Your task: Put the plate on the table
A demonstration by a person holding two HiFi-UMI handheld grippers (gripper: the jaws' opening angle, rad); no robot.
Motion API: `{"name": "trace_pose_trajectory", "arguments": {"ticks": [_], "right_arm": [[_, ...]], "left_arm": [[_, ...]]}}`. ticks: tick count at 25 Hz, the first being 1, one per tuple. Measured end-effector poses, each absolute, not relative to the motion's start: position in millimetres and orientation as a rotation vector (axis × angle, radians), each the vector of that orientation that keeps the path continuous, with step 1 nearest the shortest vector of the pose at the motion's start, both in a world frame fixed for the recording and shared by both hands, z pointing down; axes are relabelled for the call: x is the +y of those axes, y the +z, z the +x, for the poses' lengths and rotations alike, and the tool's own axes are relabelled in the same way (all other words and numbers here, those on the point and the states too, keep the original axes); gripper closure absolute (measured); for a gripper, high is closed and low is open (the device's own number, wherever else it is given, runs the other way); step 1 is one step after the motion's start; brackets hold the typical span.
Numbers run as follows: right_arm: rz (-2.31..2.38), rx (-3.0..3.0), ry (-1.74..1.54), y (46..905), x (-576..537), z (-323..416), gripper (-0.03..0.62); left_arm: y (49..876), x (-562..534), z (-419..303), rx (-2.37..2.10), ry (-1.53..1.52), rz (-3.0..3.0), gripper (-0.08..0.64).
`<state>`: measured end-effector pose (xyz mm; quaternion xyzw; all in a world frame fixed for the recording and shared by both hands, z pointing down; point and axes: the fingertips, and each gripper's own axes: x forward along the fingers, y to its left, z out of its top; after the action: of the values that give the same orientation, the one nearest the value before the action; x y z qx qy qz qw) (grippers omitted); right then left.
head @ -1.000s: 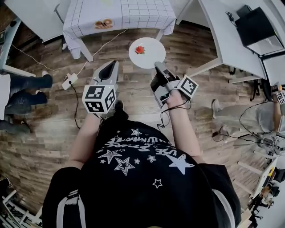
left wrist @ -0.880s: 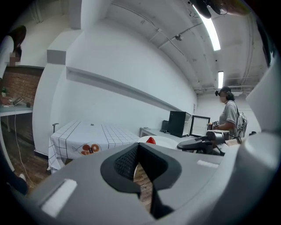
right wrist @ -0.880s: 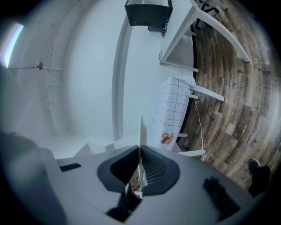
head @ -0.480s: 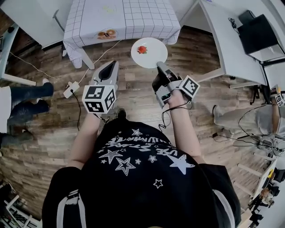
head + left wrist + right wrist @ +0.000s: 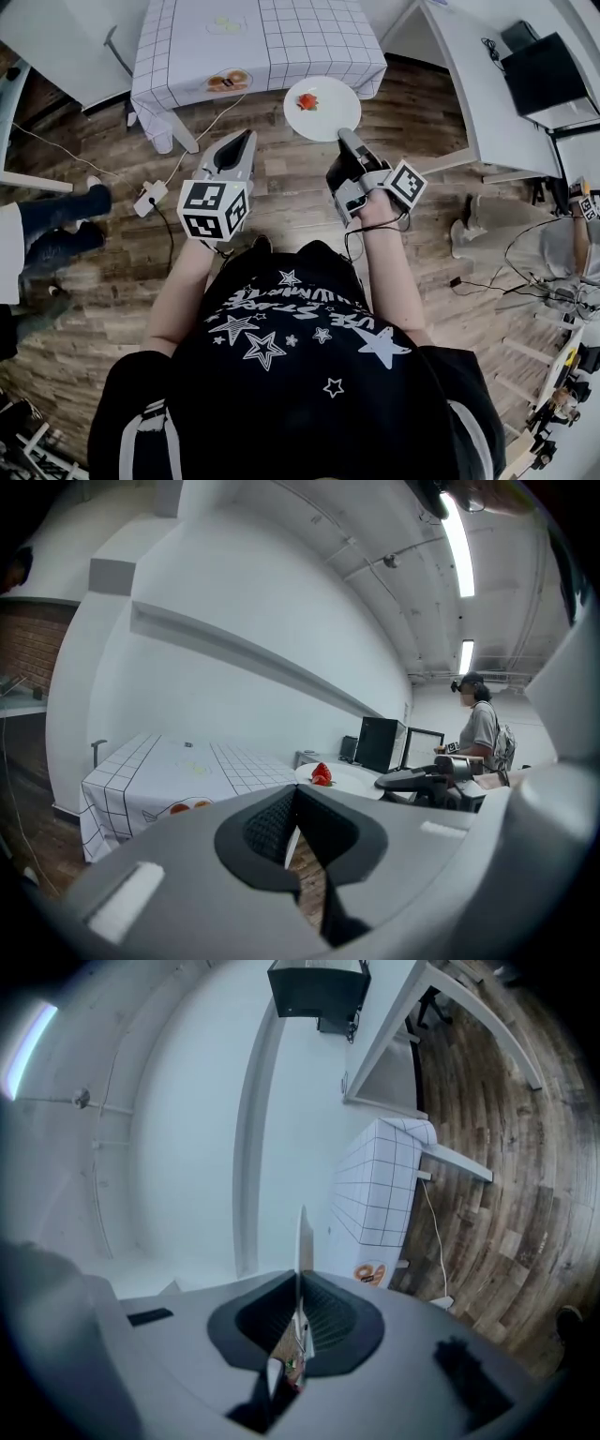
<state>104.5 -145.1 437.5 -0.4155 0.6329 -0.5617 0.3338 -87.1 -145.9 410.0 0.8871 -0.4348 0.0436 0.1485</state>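
A round white plate (image 5: 323, 112) with a red strawberry (image 5: 307, 101) on it hangs above the wooden floor, just short of the table with the checked cloth (image 5: 253, 37). My right gripper (image 5: 344, 139) is shut on the plate's near rim. In the right gripper view the plate (image 5: 303, 1237) shows edge-on, clamped in the right gripper (image 5: 300, 1283). My left gripper (image 5: 246, 141) is held to the plate's left, shut and empty. In the left gripper view the left gripper (image 5: 292, 794) points toward the table (image 5: 178, 766), with the plate (image 5: 349, 780) at the right.
White desks (image 5: 487, 84) with a black monitor (image 5: 542, 54) stand at the right. A power strip (image 5: 150, 197) and its cable lie on the floor at the left. A person's legs (image 5: 56, 220) are at the left, and another person (image 5: 530, 246) is at the right.
The table has come nearer in the head view. Both grippers and the held plate have moved forward toward its edge.
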Motion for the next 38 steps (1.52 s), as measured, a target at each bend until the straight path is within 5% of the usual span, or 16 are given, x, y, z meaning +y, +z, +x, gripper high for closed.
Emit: {"name": "trace_pose_trajectory", "arguments": {"ticks": [38], "right_arm": [[-0.918, 1.811, -1.723, 500, -383, 144, 0.569]], "left_arm": [[435, -341, -39, -1.540, 0.210, 2.351, 0.551]]}}
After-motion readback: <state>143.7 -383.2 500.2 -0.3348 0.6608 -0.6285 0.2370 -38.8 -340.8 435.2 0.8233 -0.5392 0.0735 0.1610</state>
